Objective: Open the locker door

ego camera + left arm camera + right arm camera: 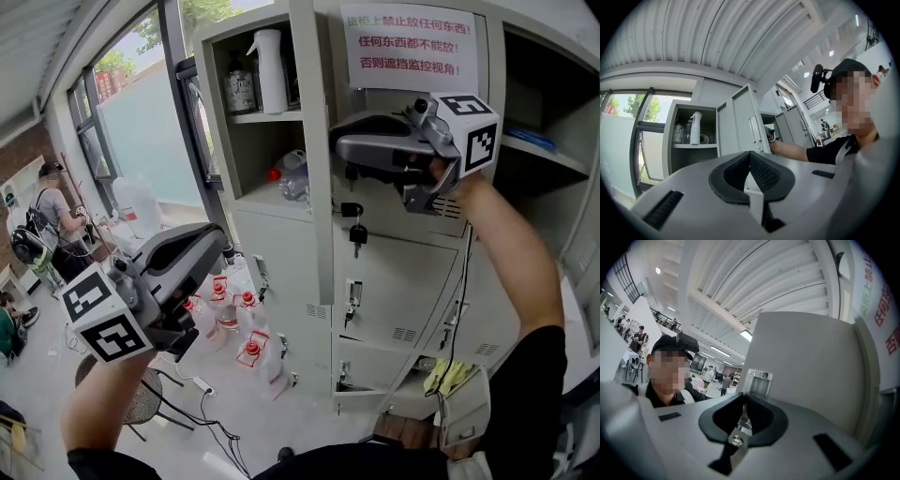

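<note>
The locker door (312,141) stands swung out edge-on from the grey locker bank (394,281) beside tall windows (131,122), with the right gripper (337,153) at its handle (758,382), jaws together, and the left gripper (217,236) held low over floor bottles (251,349), jaws together and empty.

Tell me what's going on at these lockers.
A person holds a gripper in each hand at a bank of grey lockers. The right gripper is shut on the metal handle of an upper locker door, which stands swung open, showing a white spray bottle on a shelf. The left gripper hangs low, shut and empty.
</note>
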Available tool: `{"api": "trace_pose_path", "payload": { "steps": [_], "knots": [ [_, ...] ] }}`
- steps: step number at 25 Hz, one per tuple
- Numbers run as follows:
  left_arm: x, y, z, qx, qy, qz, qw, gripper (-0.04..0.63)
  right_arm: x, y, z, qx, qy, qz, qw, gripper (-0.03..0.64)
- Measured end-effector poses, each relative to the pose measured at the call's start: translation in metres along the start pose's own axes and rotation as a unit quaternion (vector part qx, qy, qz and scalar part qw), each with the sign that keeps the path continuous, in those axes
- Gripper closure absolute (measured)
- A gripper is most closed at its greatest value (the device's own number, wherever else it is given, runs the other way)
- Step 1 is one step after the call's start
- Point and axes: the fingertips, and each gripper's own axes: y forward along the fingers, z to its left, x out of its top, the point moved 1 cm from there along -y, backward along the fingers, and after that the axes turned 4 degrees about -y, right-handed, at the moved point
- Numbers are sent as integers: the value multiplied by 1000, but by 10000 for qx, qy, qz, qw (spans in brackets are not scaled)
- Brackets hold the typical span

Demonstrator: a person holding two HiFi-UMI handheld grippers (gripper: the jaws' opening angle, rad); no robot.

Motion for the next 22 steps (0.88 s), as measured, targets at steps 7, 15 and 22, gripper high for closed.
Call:
{"api": "trace_pose_path", "payload": {
  "steps": [7, 15, 22],
  "knots": [
    [1, 0, -14, 12, 18, -20, 10000, 584, 0, -5, 3, -19, -44, -6, 10000, 583],
    [2, -12, -24, 52, 9, -34, 10000, 584, 0, -1, 2, -165, -214, -81, 9996, 577],
    [1, -29, -23, 143, -46, -96, 9998, 584, 0, 9, 1, -396, -351, -37, 9986, 569]
  ]
}}
